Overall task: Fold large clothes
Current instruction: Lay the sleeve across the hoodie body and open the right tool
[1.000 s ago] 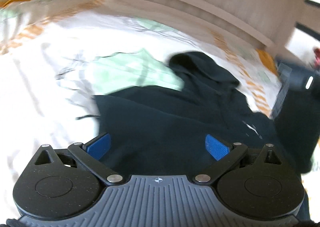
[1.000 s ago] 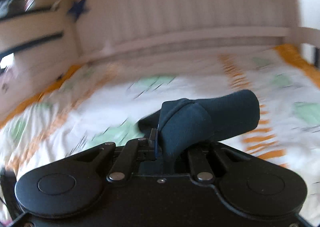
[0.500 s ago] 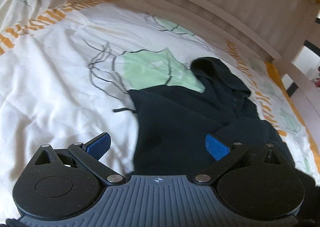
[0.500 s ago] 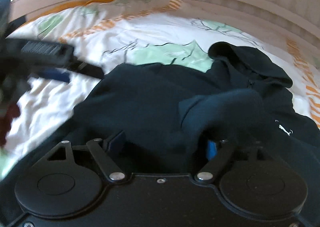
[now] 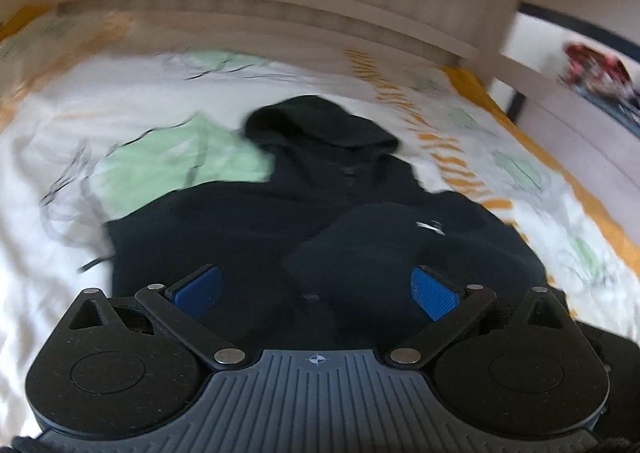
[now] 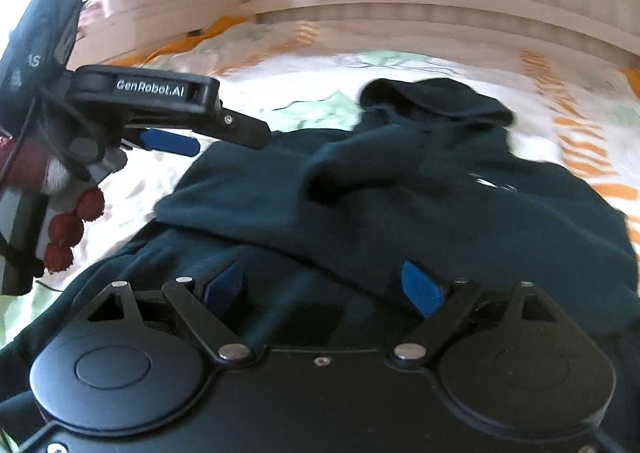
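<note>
Hoodie (image 5: 248, 237): dark, lying on the bed (image 5: 48, 189), 1 sleeve (image 6: 360, 169) folded across its chest.
Left hand-held gripper (image 5: 316, 289): released, empty.
Right hand-held gripper (image 6: 322, 285): jaws opening, nothing between them.

right gripper (image 6: 322, 285) jaws opening, empty; dark hoodie (image 6: 400, 189) on bedspread (image 6: 280, 53); left gripper (image 6: 224, 133) beside
</note>
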`<action>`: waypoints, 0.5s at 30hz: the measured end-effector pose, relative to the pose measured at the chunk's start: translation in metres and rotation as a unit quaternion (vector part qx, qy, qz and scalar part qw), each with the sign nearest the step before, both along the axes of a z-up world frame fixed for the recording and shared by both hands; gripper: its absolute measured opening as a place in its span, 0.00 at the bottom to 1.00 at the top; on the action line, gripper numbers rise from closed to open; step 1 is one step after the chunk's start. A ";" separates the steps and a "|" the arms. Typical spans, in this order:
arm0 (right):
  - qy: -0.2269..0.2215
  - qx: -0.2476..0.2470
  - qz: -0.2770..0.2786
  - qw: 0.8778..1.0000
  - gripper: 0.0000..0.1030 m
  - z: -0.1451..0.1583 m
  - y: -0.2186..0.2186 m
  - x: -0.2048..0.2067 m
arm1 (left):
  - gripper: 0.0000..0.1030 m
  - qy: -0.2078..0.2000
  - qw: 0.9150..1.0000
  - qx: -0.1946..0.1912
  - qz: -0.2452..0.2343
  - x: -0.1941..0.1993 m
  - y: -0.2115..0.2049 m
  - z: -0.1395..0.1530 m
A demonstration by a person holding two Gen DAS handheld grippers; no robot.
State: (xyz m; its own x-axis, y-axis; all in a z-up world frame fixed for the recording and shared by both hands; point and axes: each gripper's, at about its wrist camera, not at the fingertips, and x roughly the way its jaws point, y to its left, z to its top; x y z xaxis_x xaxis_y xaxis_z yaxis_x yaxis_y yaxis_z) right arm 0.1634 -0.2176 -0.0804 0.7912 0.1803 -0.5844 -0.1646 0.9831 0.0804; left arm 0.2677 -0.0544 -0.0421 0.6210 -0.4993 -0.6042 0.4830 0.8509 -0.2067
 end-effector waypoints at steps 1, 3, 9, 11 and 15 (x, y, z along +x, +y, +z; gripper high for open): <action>0.000 -0.004 -0.008 1.000 0.85 0.000 -0.005 -0.003 | 1.00 -0.003 1.000 0.003 -0.009 -0.002 -0.010 0.000; 0.006 -0.005 -0.022 1.000 0.86 -0.001 -0.017 -0.008 | 1.00 -0.003 1.000 0.005 -0.021 -0.005 -0.026 -0.004; 0.025 -0.004 -0.069 0.997 0.86 -0.014 -0.052 -0.017 | 1.00 0.003 0.999 0.032 0.000 0.001 -0.049 -0.028; 0.029 -0.006 -0.090 0.995 0.86 -0.019 -0.063 -0.020 | 1.00 0.001 0.999 0.036 0.034 0.006 -0.040 -0.033; 0.037 0.016 -0.158 0.987 0.86 -0.028 -0.095 -0.027 | 1.00 0.031 0.995 0.006 0.090 0.013 -0.001 -0.045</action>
State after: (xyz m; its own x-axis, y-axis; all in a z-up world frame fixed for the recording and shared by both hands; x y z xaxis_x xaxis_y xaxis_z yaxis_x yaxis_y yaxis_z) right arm 0.1363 -0.3129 -0.1082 0.7657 -0.0497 -0.6412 0.1582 0.9809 0.1129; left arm 0.2807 -0.0553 -0.0871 0.6612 -0.3752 -0.6496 0.3091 0.9253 -0.2197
